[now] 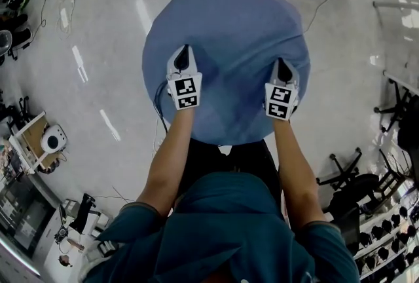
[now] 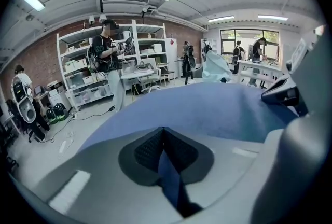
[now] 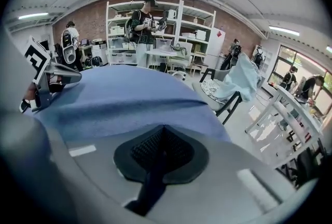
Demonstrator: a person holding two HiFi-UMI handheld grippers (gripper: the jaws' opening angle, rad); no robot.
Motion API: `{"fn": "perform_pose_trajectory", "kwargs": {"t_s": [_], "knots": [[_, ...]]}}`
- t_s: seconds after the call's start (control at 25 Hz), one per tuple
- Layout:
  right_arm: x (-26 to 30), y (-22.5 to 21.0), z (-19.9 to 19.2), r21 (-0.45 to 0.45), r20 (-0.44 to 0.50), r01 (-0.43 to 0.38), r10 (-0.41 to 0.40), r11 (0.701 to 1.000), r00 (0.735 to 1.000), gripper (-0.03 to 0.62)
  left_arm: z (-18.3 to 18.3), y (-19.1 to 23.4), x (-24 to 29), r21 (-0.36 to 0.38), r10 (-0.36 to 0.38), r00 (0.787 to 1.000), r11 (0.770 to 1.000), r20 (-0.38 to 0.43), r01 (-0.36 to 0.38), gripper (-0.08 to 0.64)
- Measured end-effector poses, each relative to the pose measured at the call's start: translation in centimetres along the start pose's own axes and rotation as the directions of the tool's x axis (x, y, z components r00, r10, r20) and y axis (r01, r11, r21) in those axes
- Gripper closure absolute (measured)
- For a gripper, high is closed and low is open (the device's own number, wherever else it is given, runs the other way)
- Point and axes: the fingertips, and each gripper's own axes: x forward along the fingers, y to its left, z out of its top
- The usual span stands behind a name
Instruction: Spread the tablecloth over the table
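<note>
A blue tablecloth (image 1: 229, 33) covers the round table and hangs over its rim all round. Both grippers rest on its near half. My left gripper (image 1: 184, 50) is shut, and in the left gripper view a narrow fold of the blue tablecloth (image 2: 207, 109) runs between its pads (image 2: 150, 148). My right gripper (image 1: 280, 63) is shut too, with a dark fold of the tablecloth (image 3: 119, 93) pinched between its pads (image 3: 179, 150). Each gripper shows at the edge of the other's view, the right gripper (image 2: 282, 94) and the left gripper (image 3: 46, 80). The tabletop itself is hidden under the cloth.
Grey floor surrounds the table, with cables (image 1: 62, 0) at the far left. Office chairs (image 1: 347, 173) stand at the right. A chair draped in pale cloth (image 3: 236, 80) stands beyond the table. Shelves (image 2: 78, 67) and people (image 2: 106, 52) fill the back wall.
</note>
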Motion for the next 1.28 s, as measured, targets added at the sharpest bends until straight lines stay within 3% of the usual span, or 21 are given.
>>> {"fn": "perform_pose_trajectory", "kwargs": {"t_s": [0.36,0.52,0.64,0.84,1.12,1.28], "knots": [[2.4,-0.7,3.0,-0.023,-0.018,-0.010,0.010,1.000,1.000,0.583,2.0,1.6,3.2,-0.034,0.005,0.999,0.999,-0.034,-0.006,0.560],[1.6,0.6,3.0,-0.086,0.008,-0.006,0.007,0.996,1.000,0.583,2.0,2.1,2.3,-0.033,0.008,1.000,0.999,-0.026,-0.009,0.560],[1.0,0.7,2.0,-0.045,-0.001,-0.016,0.016,0.999,1.000,0.583,1.1,1.5,1.6,-0.012,0.024,0.999,1.000,-0.038,-0.025,0.560],[0.4,1.7,1.2,0.012,-0.027,-0.036,0.036,0.999,0.999,0.581,-0.5,1.0,0.1,-0.043,0.015,0.998,0.999,-0.063,-0.017,0.560],[1.2,1.3,1.7,0.004,-0.037,-0.056,0.056,0.998,0.998,0.581,-0.4,1.1,1.3,-0.038,-0.011,0.996,0.999,-0.091,0.008,0.560],[1.0,1.9,3.8,0.002,0.011,-0.093,0.093,0.996,0.996,0.580,-0.5,1.6,1.2,-0.066,-0.014,0.994,0.998,-0.107,0.007,0.560]]}}
